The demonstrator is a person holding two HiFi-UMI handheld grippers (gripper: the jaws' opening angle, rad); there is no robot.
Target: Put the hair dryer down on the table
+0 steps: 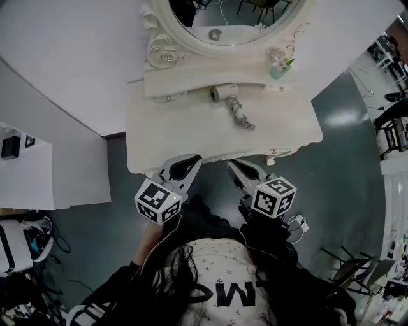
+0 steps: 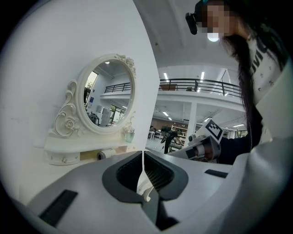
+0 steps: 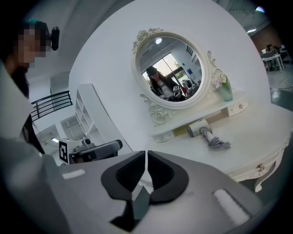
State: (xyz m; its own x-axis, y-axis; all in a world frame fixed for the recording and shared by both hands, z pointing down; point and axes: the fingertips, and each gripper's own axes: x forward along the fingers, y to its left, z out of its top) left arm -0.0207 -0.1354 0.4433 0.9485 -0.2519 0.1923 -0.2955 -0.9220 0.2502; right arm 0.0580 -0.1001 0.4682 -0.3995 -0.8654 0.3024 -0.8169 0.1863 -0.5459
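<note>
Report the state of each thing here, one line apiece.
hair dryer: lying on the table, cord bundled, nothing touching it
left gripper: shut, empty
right gripper: shut, empty
vase: upright on the mirror's shelf
mirror: standing at the table's back

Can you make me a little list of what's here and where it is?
Hair dryer: lying on the table under the mirror, cord beside it
Table: white, curvy front edge
Mirror: oval, carved white frame, at the table's back
Flower vase: on the shelf beside the mirror
Left gripper: shut, empty, off the table's front edge
Right gripper: shut, empty, off the table's front edge
Job: hair dryer already down
</note>
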